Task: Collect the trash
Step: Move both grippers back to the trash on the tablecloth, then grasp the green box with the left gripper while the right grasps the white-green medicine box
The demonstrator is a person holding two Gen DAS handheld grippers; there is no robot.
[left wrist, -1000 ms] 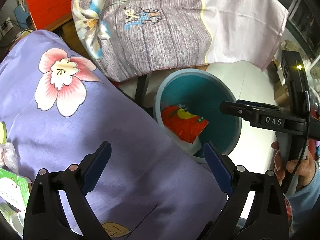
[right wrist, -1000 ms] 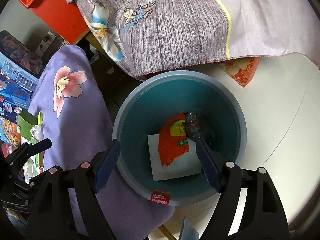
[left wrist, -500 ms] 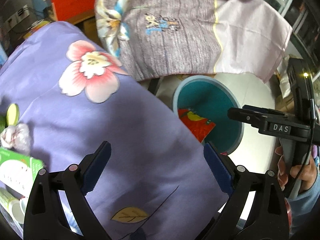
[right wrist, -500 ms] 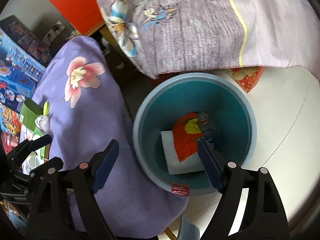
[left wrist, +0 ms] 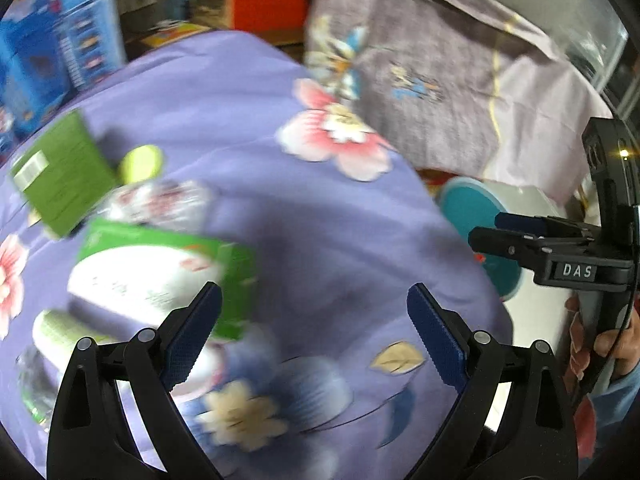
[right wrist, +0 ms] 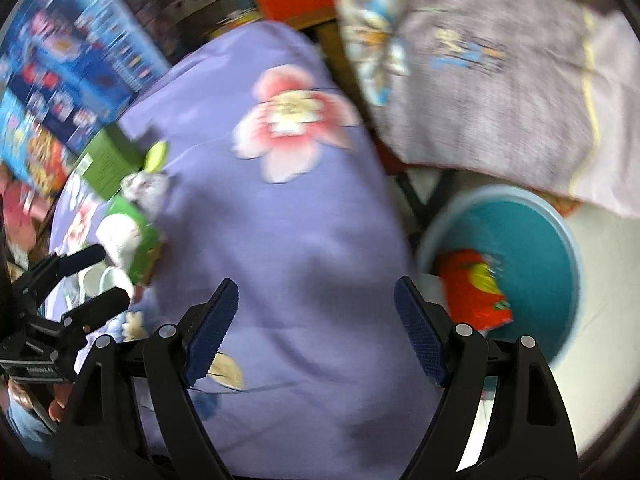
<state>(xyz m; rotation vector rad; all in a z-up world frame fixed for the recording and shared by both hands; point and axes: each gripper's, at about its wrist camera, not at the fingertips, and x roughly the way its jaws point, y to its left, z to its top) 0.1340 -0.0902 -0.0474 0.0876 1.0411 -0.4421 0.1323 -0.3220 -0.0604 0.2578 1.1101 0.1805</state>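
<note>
- Purple flowered cloth (left wrist: 320, 208) covers the table, with a blue bin (right wrist: 560, 264) on the floor beside it; both views are smeared by motion.
- Left gripper (left wrist: 314, 320) is held wide, nothing between its pads, above the cloth near the trash.
- Right gripper (right wrist: 316, 320) is likewise spread and empty, over bare cloth between trash and bin.
- Trash lies at the table's left: a green-and-white pack (left wrist: 160, 268), a green box (left wrist: 60, 176), a crumpled wrapper (left wrist: 160, 204) and a pale cup (left wrist: 64, 334). A red wrapper (right wrist: 472, 288) is already in the bin.
- Cloth could be pinched along with a flat pack and dragged.
- Items lie touching, so a neighbour could be knocked off the edge.
- A grasp could be misjudged at this speed.
</note>
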